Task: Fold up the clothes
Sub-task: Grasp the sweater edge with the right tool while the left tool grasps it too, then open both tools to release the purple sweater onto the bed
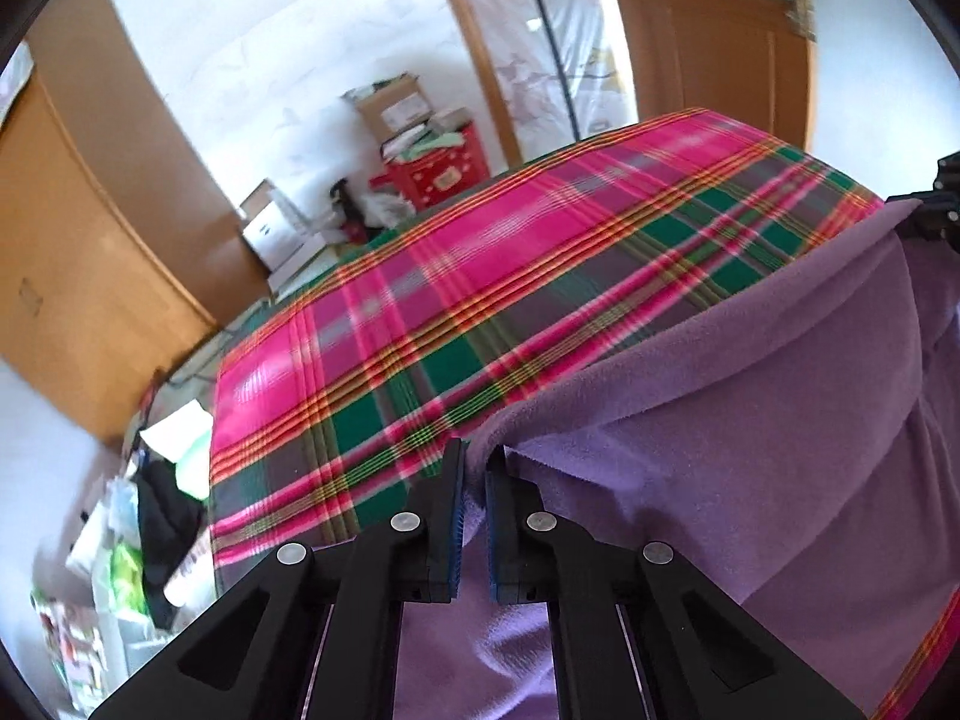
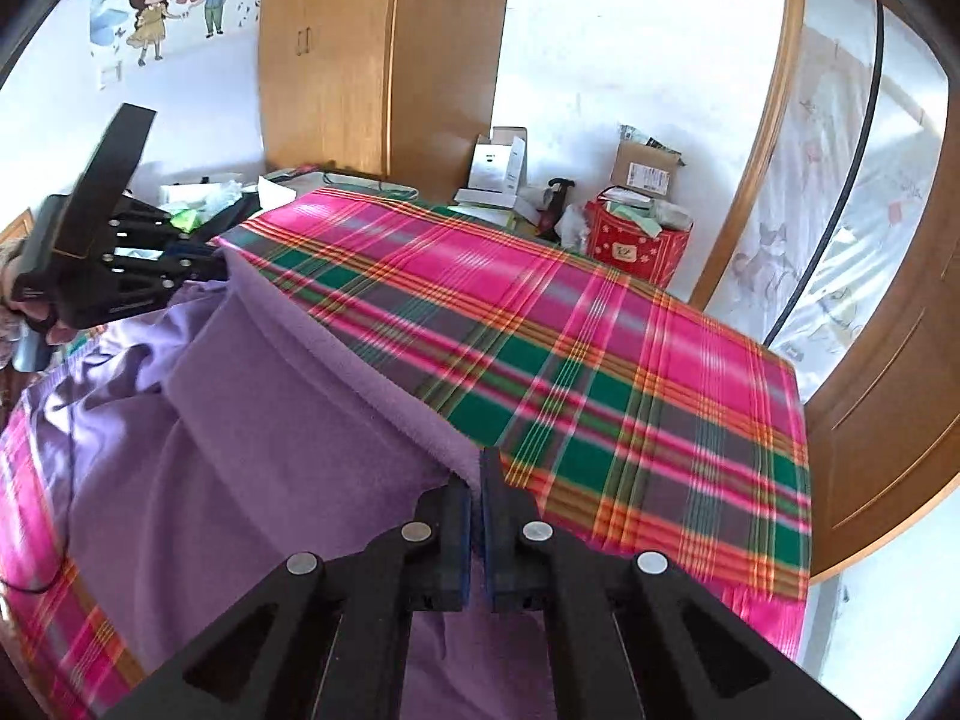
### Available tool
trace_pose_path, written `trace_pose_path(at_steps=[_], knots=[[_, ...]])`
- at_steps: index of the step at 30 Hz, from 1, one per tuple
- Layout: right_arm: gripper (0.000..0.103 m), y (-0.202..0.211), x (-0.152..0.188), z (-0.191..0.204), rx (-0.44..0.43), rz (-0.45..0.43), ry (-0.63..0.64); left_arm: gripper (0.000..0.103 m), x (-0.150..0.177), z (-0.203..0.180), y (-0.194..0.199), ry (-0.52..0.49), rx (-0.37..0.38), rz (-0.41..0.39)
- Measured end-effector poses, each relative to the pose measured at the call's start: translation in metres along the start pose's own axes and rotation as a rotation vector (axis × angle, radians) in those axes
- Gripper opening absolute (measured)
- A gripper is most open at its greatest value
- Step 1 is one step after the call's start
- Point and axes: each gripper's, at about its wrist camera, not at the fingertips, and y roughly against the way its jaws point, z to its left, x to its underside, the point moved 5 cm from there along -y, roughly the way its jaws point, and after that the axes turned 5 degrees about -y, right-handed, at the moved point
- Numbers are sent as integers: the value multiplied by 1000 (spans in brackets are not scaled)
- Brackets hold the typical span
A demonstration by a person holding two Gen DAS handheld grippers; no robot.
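Purple fleece garment [image 1: 750,396] lies on a bed, on top of a plaid blanket [image 1: 480,276], and its upper edge is lifted between the two grippers. Its surface looks soft and fuzzy, with long loose folds that hang down from the raised edge. The left gripper [image 1: 474,480] has black angular fingers with blue ribbed pads [image 1: 457,516]; its jaws are almost together and pinch one corner of the fleece. The right gripper [image 2: 475,492] has the same form, and its jaws pinch the other corner of the same edge. Behind the garment, the blanket is woven in pink, green and grey squares with thin orange lines and lies flat. Farther away stand a red box [image 2: 636,249], cardboard boxes [image 2: 645,171] and a wooden wardrobe [image 2: 354,54] against the white wall.
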Motion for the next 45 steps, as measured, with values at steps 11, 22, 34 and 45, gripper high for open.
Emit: trace_pose_path(at_steps=[11,22,34,45], knots=[[3,-69,-43,-15,134,14,37,6,-9,25,-36,107,-17,61],[3,-133,-72,-19,253,57,78,6,-16,50,-77,219,-16,127],[3,-183,-67,-17,285,172,105,9,-9,55,-97,226,-31,166],[10,-143,-70,-27,132,183,-50,21,19,87,-63,353,41,147]])
